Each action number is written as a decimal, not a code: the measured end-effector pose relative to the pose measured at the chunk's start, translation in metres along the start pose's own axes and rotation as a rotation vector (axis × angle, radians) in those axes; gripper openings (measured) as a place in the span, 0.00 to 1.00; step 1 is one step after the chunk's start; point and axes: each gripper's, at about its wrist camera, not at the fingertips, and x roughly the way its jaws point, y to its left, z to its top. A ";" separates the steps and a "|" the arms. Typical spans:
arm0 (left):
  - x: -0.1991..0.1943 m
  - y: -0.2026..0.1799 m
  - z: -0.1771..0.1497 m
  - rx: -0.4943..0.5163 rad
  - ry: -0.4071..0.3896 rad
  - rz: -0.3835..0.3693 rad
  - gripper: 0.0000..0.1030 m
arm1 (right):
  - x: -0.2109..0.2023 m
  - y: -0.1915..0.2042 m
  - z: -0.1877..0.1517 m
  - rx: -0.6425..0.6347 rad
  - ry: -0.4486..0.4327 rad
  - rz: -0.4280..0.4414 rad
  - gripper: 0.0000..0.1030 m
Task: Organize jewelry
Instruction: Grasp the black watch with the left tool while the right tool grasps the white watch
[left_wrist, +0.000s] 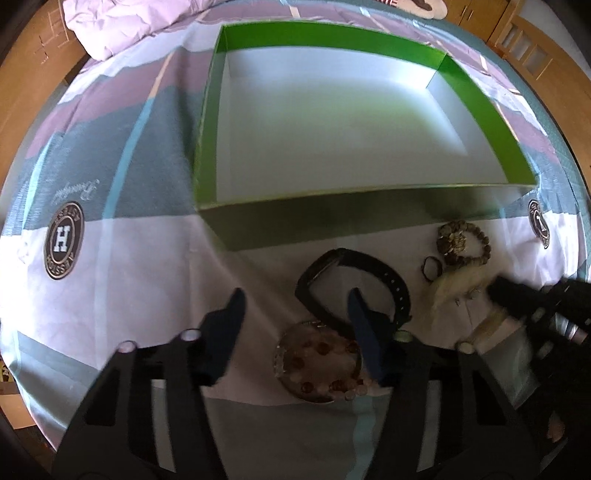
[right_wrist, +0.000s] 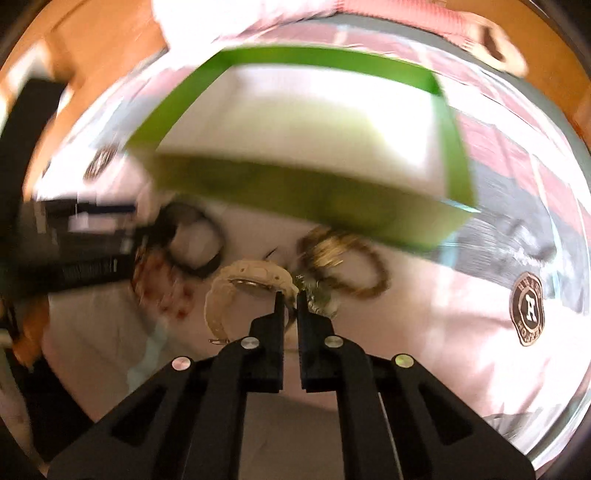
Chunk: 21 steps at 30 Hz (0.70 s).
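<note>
While both tools point steeply down at the bed, we work from the cluster of jewelry lying closest to us. Our left tool (left_wrist: 295, 310) is half spread, one finger on bare sheet and the other over the black watch strap; nothing is pinched yet. Just under it lies a round beaded bracelet (left_wrist: 317, 363), pale beads alternating with reddish-brown ones, and the black watch (left_wrist: 351, 284), its rubbery strap curled into a loop with a row of holes. We judge the pieces sit bunched together so that each can be picked off in turn.

Our right tool (right_wrist: 290, 293) has its fingers pressed nearly together at the edge of a cream watch (right_wrist: 251, 280), whose pale strap curves in an arc with a small buckle at its end. The blur keeps us from telling whether the tips pinch the strap or the tangled greenish trinket (right_wrist: 321, 299) just beside it. Next to that lies a bracelet of dull brown beads (left_wrist: 465, 243), knobbly and matte, with a small dark ring (left_wrist: 432, 266) near it.

Beyond the jewelry stands the green cardboard box (left_wrist: 332, 225), open-topped, glossy green walls around a plain white floor, apparently empty. We take it as the destination. All rests on a printed bedsheet (left_wrist: 147, 280) with round crest badges.
</note>
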 end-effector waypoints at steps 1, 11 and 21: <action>0.004 0.000 0.000 -0.004 0.009 0.001 0.43 | -0.003 -0.006 0.002 0.027 -0.002 0.009 0.08; 0.017 0.006 0.002 -0.036 0.023 0.020 0.35 | 0.011 -0.034 0.012 0.130 0.039 0.030 0.32; 0.027 -0.013 0.005 -0.004 0.017 0.052 0.44 | 0.039 -0.009 0.001 0.014 0.113 -0.011 0.31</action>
